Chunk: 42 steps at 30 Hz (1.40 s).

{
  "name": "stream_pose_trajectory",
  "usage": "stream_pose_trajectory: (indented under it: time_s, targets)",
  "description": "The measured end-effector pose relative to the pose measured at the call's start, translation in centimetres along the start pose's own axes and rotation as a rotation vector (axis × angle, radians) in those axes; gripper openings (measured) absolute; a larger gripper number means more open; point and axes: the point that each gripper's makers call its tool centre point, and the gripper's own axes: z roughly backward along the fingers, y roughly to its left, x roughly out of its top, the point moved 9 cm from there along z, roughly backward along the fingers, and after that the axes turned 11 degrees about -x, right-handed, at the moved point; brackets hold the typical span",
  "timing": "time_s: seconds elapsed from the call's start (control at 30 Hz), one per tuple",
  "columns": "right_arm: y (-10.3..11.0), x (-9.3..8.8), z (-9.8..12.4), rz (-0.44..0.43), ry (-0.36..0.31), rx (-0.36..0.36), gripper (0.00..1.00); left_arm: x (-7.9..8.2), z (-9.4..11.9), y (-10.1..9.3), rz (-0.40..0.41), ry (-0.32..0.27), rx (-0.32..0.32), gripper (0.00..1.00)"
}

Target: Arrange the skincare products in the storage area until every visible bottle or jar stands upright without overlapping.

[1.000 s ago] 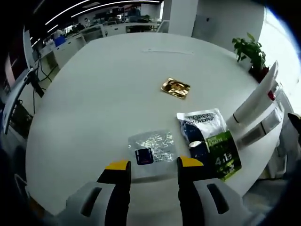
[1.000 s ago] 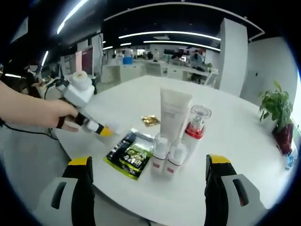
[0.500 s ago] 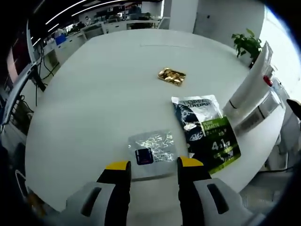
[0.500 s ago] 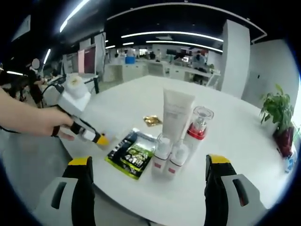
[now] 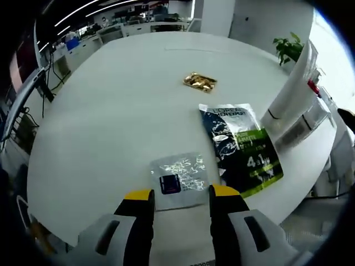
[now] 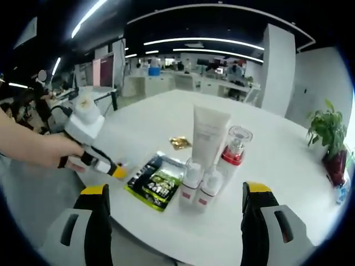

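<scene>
- My left gripper [image 5: 180, 195] is partly open and holds nothing; its yellow tips sit at the near edge of a clear sachet [image 5: 178, 178] lying flat on the white table [image 5: 111, 111].
- My right gripper [image 6: 173, 191] is wide open and empty, off the table edge.
- Ahead of it stand a white tube [image 6: 208, 134], a red-collared pump bottle [image 6: 232, 148] and two small bottles [image 6: 199, 187], upright, packed close.
- A green pouch [image 6: 155, 180] lies flat beside them; a gold sachet [image 6: 179, 142] lies farther back.
</scene>
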Motion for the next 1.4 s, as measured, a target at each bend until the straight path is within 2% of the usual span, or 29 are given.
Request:
stream_pose_trajectory:
  time_s: [1.03,1.4]
  targets:
    - [0.07,-0.11,0.07,0.003,0.002,0.001,0.98,-0.12,-0.29,0.37,-0.003,-0.012,-0.007,0.39]
    - [0.05,-0.11,0.09,0.006,0.005,-0.001,0.98,0.18,0.47,0.4,-0.005,-0.008,-0.035,0.47]
